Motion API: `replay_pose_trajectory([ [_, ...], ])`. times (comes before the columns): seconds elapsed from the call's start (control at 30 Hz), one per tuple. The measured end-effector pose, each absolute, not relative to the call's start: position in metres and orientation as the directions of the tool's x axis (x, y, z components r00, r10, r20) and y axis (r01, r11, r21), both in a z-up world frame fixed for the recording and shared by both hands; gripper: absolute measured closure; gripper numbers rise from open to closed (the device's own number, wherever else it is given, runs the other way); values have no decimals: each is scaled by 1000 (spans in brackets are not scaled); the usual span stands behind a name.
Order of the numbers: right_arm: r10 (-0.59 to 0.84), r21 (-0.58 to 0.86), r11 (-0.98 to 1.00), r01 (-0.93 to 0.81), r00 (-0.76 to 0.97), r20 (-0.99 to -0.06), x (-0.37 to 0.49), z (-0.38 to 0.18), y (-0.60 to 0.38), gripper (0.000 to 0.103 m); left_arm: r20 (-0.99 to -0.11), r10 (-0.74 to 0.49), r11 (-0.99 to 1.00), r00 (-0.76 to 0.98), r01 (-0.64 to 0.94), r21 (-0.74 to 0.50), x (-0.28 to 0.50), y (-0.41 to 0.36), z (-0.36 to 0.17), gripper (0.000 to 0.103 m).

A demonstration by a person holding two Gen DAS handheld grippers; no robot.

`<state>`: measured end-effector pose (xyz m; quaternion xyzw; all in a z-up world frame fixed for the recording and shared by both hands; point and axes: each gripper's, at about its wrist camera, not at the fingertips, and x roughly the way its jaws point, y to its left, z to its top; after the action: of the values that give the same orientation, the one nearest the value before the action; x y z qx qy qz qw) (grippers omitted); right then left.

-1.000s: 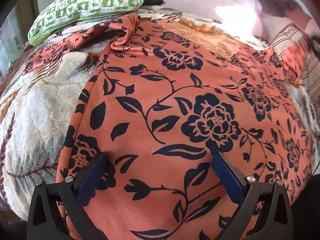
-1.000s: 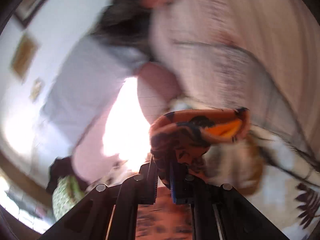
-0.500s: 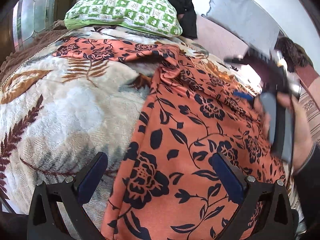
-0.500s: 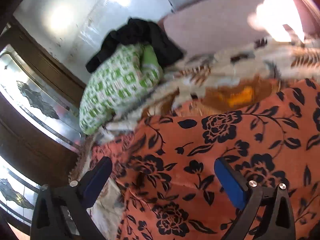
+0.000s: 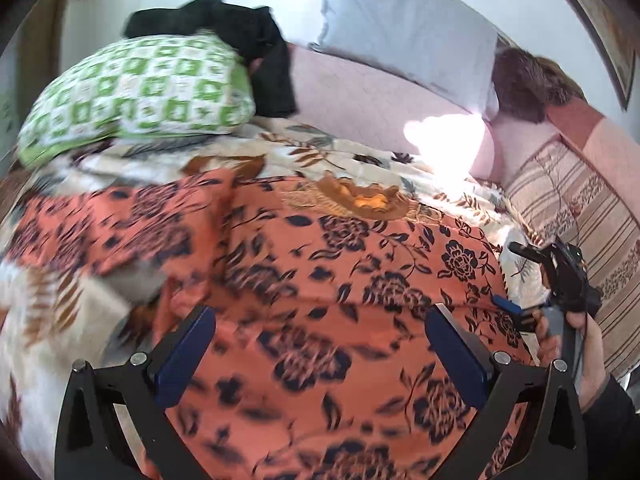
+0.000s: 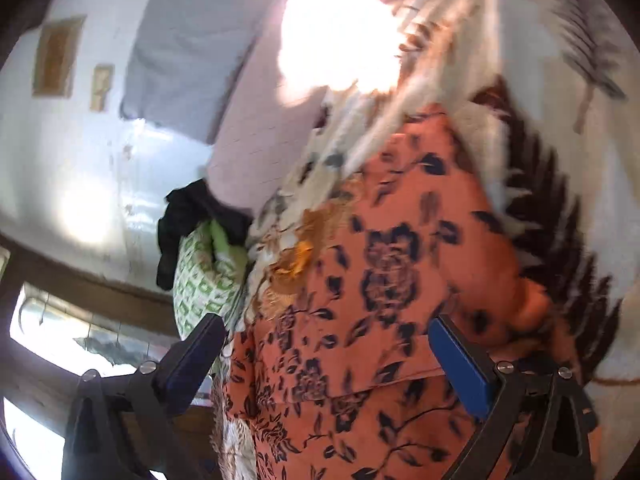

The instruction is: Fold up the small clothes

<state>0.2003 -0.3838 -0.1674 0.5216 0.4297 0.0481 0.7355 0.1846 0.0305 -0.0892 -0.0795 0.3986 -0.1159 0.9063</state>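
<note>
Left wrist view: my left hand-held gripper [image 5: 320,344] hovers wide, empty, over the orange black-flowered cloth garment [image 5: 340,280], spread on the bed for folding. My right hand-held gripper [image 6: 326,354] gapes wide too, empty.

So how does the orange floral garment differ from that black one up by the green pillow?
The orange floral garment lies spread wide across the blanket; the black garment sits bunched in a heap on the green pillow. The orange one carries a dark flower print; the black one looks plain. Neither is in a gripper.

Sunlit bed [image 5: 384,96], green-checked pillow [image 5: 136,96], white wall [image 6: 80,152]
</note>
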Motion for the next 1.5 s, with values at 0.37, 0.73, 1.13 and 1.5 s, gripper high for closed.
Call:
replay_pose_trajectory([
  [0.37, 570, 743, 551, 380, 479, -667, 229, -165, -394, 1, -829, -157, 987, 537, 58, -149, 276, 16, -164, 0],
  [0.73, 405, 572, 738, 359, 442, -800, 316, -162, -424, 27, -846, -73, 996, 528, 85, -33, 276, 12, -186, 0],
  [1.13, 57, 190, 939, 287, 414, -909, 325, -164, -401, 70, -843, -72, 995, 533, 93, -26, 278, 12, -188, 0],
  [1.5, 325, 444, 869, 221, 423, -846, 247, -144, -353, 25, -706, -228, 967, 670, 74, -242, 223, 54, -108, 0],
])
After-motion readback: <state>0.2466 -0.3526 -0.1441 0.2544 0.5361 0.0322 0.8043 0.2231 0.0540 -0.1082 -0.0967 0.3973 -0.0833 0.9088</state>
